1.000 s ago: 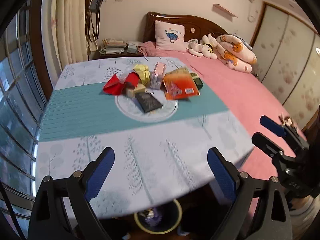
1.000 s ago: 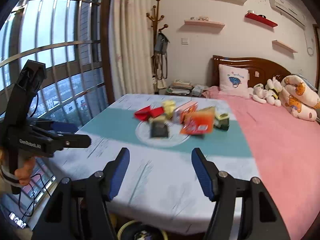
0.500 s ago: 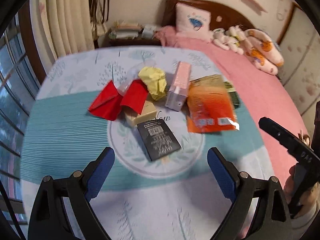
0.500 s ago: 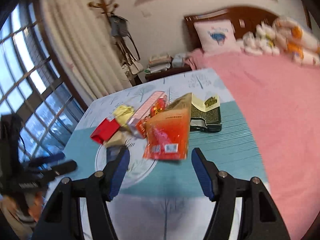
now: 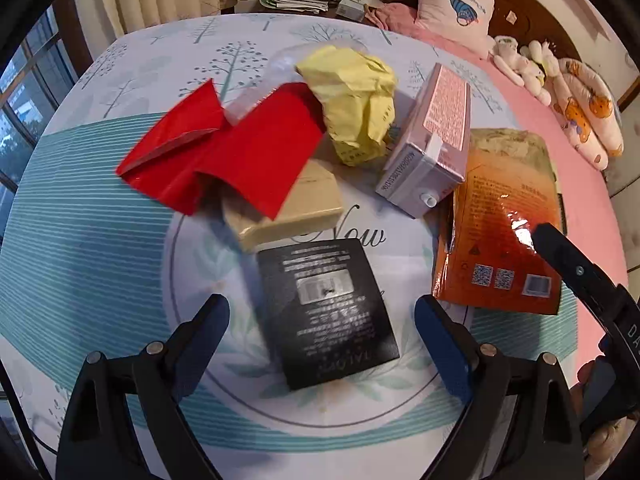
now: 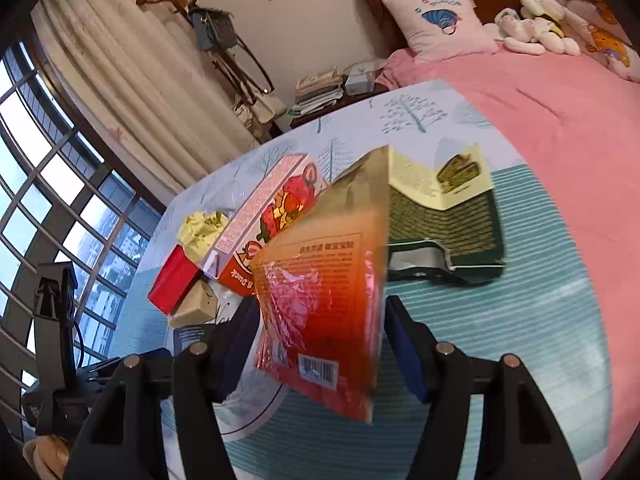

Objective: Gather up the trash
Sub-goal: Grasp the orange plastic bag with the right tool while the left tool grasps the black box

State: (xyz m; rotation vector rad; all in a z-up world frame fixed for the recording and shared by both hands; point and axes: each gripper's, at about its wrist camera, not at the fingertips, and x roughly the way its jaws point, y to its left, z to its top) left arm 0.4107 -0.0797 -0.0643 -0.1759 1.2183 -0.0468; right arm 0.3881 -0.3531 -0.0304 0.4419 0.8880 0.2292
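The trash is lying heaped on the bench (image 5: 80, 248). The left gripper (image 5: 322, 346) is hanging over the black packet (image 5: 326, 312), fingers spread wide and holding nothing. The right gripper (image 6: 320, 348) has just been closing; its fingers are flanking the orange bag (image 6: 324, 300), though I cannot tell whether they are pressing on it.
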